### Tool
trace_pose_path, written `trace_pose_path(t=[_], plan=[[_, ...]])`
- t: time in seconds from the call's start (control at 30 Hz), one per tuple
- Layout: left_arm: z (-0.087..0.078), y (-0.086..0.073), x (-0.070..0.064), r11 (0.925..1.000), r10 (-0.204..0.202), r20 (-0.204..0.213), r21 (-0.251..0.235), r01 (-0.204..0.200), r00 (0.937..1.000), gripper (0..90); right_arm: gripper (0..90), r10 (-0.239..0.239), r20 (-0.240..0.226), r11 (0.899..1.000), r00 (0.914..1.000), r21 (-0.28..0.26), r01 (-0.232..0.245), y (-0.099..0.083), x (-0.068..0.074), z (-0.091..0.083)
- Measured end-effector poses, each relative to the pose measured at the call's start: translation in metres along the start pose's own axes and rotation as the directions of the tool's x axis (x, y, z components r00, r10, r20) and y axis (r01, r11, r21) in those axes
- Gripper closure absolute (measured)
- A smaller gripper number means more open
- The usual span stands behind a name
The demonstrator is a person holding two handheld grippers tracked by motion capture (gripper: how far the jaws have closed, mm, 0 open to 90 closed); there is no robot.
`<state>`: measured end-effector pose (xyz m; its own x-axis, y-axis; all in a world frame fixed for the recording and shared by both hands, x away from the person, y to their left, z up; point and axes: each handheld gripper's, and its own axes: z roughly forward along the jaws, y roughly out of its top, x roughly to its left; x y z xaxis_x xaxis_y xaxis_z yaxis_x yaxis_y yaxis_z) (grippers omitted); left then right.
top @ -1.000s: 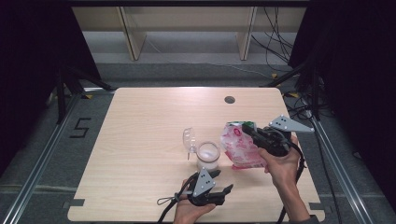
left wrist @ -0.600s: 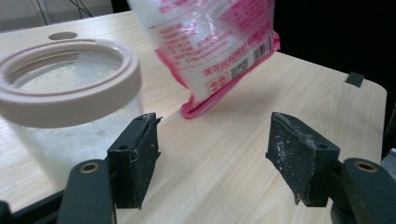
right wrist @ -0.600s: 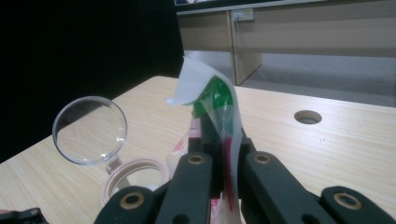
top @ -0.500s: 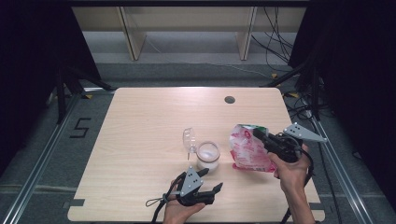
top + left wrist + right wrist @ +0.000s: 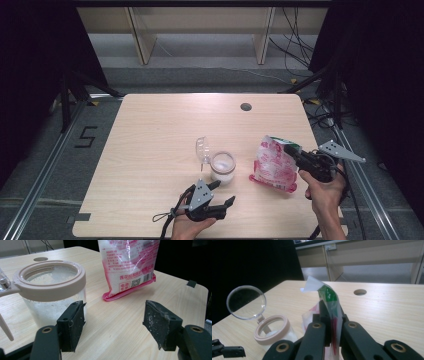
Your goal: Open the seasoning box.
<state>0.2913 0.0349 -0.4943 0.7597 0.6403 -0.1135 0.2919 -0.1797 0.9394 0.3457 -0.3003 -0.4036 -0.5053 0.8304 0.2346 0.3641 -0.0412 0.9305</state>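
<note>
A pink and white plastic bag [image 5: 273, 163] of white grains stands upright on the table, right of centre. My right gripper [image 5: 296, 150] is shut on the bag's top edge [image 5: 329, 305], its jaws pinching the green and clear film. A clear jar [image 5: 222, 166] with a beige rim holds white grains, and its round clear lid [image 5: 201, 148] is flipped up on a hinge. My left gripper [image 5: 222, 194] is open near the front edge, just in front of the jar [image 5: 50, 290], with nothing between its jaws. The bag [image 5: 128, 265] stands beyond them.
The wooden table [image 5: 165, 130] has a round cable hole [image 5: 245, 106] at the back right. Metal rails and cables run along the floor on both sides, and a shelf unit stands beyond the far edge.
My right gripper has carried the bag to the right and set it upright, away from the jar. My left gripper has drawn back from the jar toward the front edge.
</note>
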Motion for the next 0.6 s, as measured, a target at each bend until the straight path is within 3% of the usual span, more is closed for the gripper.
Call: trace_pose_path(t=[0.43, 0.53, 0.6], plan=[[-0.008, 0.001, 0.006, 1.0000, -0.002, -0.029, 0.002, 0.002, 0.9996, 32.0, 90.0, 0.037, 0.070, 0.999, 0.9969, 0.003, -0.037, -0.019, -0.022, -0.015], [-0.009, 0.001, 0.007, 1.0000, -0.003, -0.029, 0.003, 0.003, 0.9996, 32.0, 90.0, 0.023, 0.099, 0.999, 0.9948, 0.037, -0.027, -0.023, -0.028, -0.017], [-0.009, 0.000, 0.008, 0.9999, -0.010, -0.029, -0.013, 0.010, 0.9995, 31.9, 90.0, 0.077, 0.101, 0.996, 0.9919, 0.029, -0.080, -0.025, -0.028, -0.017]])
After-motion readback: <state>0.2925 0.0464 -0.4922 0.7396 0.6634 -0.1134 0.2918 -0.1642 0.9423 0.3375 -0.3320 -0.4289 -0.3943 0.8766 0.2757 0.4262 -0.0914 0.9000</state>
